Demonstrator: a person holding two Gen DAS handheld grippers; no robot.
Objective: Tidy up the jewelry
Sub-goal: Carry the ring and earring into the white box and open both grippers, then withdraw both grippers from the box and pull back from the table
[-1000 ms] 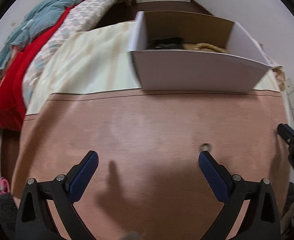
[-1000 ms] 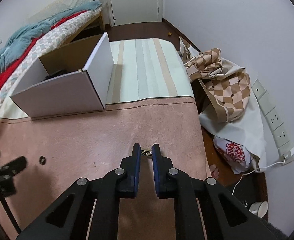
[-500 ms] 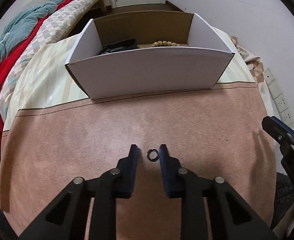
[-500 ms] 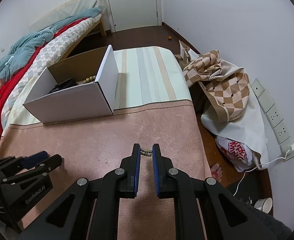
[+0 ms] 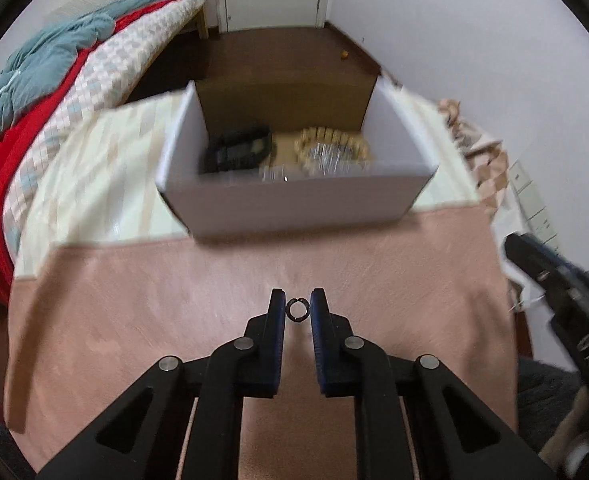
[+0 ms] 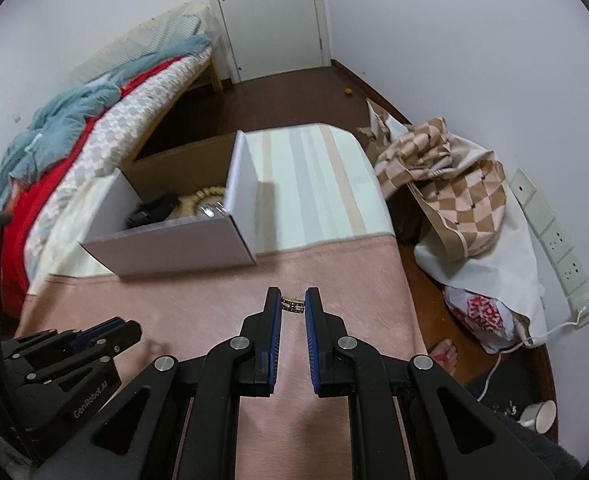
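My left gripper (image 5: 297, 308) is shut on a small dark ring (image 5: 296, 310) and holds it above the pink cloth (image 5: 174, 300). My right gripper (image 6: 293, 305) is shut on a gold studded ring (image 6: 293, 305), also above the cloth. A white cardboard box (image 5: 294, 196) stands ahead on the striped cloth; it also shows in the right wrist view (image 6: 174, 246). Inside lie a black item (image 5: 238, 152), a beaded bracelet (image 5: 334, 140) and a shiny silver piece (image 5: 326, 156). The left gripper body (image 6: 66, 364) shows at the right view's lower left.
A bed with red, checked and teal bedding (image 6: 74, 140) lies to the left. A checked bag and white cloth (image 6: 454, 200) sit on the floor at right, by wall sockets (image 6: 554, 240). A cup (image 6: 542, 416) stands on the floor. The table edge drops off at right.
My left gripper went from wide open to closed on the dark ring and lifted it toward the box. My right gripper rose with its gold ring.
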